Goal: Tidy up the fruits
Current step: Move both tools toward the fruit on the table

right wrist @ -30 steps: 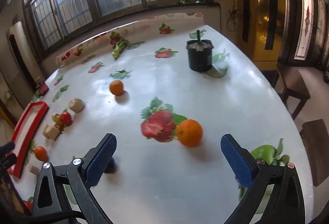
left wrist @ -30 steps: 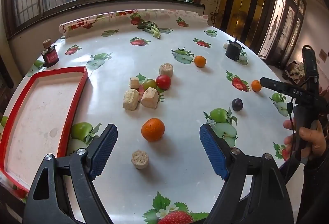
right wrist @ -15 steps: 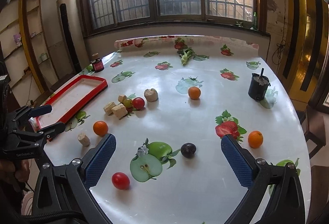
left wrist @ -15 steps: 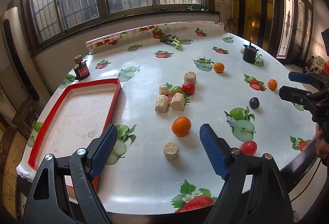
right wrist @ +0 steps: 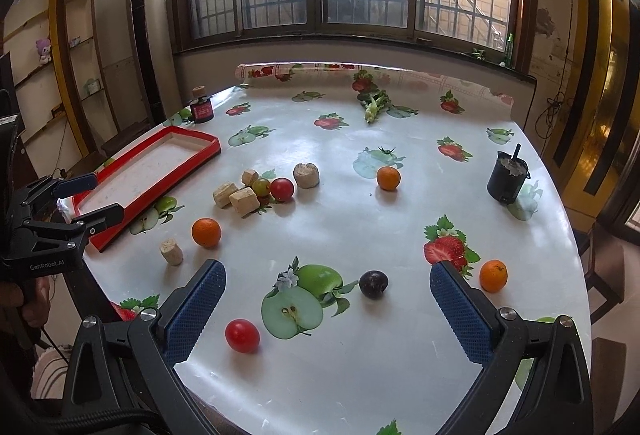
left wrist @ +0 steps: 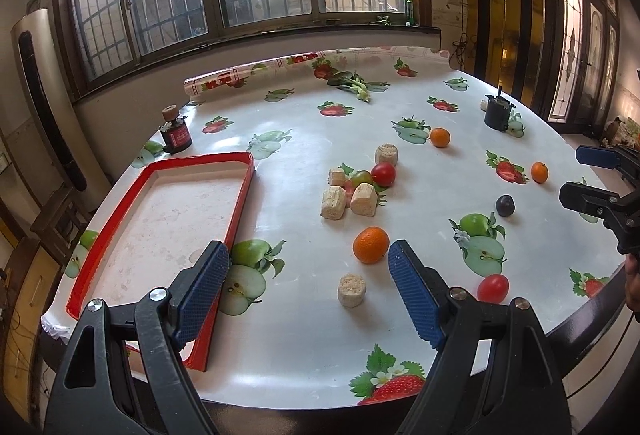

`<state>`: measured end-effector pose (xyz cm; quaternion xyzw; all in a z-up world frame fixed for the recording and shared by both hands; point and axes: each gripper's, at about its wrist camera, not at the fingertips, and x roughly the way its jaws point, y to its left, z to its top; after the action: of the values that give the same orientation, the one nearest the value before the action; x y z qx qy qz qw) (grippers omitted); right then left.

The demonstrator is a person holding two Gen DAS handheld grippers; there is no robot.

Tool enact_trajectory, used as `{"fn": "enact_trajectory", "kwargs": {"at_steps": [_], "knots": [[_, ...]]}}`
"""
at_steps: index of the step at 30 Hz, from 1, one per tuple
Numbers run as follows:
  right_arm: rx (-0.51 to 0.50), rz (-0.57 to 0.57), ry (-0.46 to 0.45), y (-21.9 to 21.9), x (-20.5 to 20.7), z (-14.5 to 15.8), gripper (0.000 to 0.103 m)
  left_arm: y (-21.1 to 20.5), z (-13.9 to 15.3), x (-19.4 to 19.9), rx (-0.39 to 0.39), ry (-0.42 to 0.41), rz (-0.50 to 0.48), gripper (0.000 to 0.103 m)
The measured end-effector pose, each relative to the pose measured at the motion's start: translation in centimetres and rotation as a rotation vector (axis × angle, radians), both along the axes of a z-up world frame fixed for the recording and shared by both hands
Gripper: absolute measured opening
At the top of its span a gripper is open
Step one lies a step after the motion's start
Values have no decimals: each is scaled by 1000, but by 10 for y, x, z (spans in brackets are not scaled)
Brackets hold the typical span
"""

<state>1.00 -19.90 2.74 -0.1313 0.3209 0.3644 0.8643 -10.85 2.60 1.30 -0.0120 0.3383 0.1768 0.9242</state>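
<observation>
Above the near table edge, both the left gripper [left wrist: 308, 287] and right gripper [right wrist: 328, 311] have pulled back, spread and empty. Fruit (nearest orange [left wrist: 371, 245] at 12 o'clock) remains scattered outside the empty red tray [left wrist: 240, 203] at 10 o'clock, so sorting hasn't begun.

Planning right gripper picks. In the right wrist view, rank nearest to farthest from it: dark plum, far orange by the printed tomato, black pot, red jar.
1. dark plum, between the fingers.
2. far orange, mid-table.
3. black pot, right side.
4. red jar, far left edge.
</observation>
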Motion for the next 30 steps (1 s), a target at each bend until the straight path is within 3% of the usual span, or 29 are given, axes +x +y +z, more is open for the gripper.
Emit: {"fn": "enact_trajectory", "kwargs": {"at_steps": [19, 30], "knots": [[-8, 18, -18, 2, -6, 1, 103, 1, 7, -4, -5, -15, 4, 83], [-5, 27, -35, -3, -6, -2, 103, 8, 10, -16, -88, -90, -23, 83]]}}
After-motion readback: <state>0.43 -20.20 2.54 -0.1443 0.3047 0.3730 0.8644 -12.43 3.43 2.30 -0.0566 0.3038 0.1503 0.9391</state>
